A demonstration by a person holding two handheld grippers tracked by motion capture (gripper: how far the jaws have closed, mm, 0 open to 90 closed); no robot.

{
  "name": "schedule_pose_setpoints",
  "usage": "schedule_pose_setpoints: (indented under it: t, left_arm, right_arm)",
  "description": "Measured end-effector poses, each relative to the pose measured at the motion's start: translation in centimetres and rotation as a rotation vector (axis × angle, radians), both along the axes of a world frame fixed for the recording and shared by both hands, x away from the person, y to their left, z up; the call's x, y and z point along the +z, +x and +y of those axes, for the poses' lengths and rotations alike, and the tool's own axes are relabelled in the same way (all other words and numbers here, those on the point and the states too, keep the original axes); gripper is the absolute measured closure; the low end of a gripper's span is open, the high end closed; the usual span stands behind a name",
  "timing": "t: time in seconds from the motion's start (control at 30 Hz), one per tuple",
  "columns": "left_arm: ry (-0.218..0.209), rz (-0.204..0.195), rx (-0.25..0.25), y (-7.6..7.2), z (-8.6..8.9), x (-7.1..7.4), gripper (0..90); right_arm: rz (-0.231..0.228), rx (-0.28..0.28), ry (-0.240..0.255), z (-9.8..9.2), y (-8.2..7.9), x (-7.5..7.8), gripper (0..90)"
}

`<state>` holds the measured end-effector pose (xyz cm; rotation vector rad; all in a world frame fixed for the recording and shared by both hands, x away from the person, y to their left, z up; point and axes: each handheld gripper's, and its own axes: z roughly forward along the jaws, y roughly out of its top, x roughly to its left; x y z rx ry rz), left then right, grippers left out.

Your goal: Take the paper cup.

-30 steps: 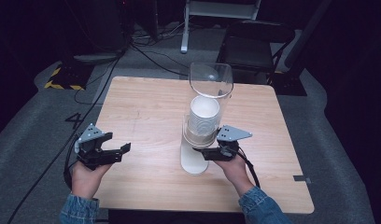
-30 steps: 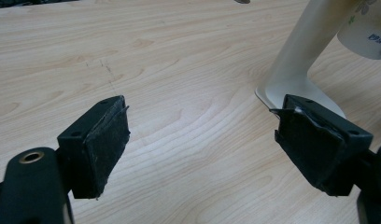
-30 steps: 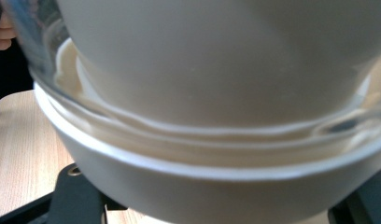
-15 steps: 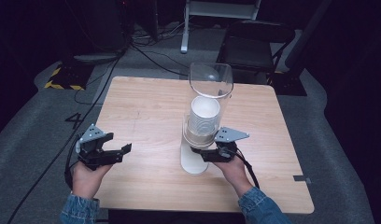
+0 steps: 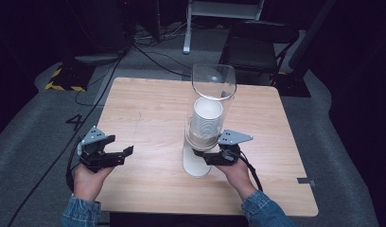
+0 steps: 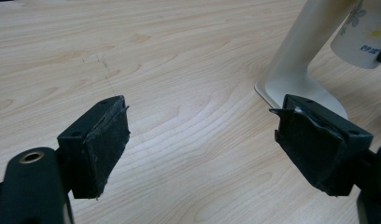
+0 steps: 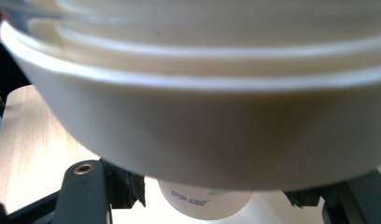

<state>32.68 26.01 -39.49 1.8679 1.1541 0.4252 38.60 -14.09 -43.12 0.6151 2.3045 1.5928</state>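
A cup dispenser stands mid-table: a clear tube (image 5: 213, 82) over a stack of white paper cups (image 5: 206, 118) on a white stand (image 5: 195, 164). My right gripper (image 5: 205, 158) reaches in from the right under the dispenser. Its jaws have just been closing on the lowest paper cup (image 7: 205, 201), which hangs below the dispenser's cream collar (image 7: 202, 135) and sits between them. My left gripper (image 5: 127, 153) rests low at the table's left, open and with nothing in it (image 6: 202, 144). From there the stand (image 6: 296, 70) and the printed cup (image 6: 361, 32) show off to the right.
The wooden table (image 5: 148, 104) has bare surface to the left of and behind the dispenser. Beyond the far edge are a dark chair (image 5: 257, 45), cables on the grey floor (image 5: 148, 52) and a yellow-black striped block (image 5: 63, 85).
The right gripper's jaws have drawn a little closer around the lowest cup. Both hands and the dispenser keep their places.
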Motion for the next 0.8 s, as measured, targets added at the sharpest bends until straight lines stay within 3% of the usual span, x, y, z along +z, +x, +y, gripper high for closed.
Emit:
schedule_pose_setpoints:
  t: [0.27,0.47,0.8]
  left_arm:
    - [0.002,0.002,-0.001,0.05,-0.03,-0.06,17.1]
    - [0.000,0.000,0.002,0.04,0.09,-0.08,17.1]
    - [-0.001,0.003,0.000,0.07,0.08,-0.14,17.1]
  right_arm:
    - [0.038,0.006,0.016,-0.06,-0.07,-0.11,35.3]
    - [0.036,0.006,0.015,-0.06,-0.10,-0.11,35.3]
    - [-0.005,0.007,0.019,-0.08,0.08,-0.41,35.4]
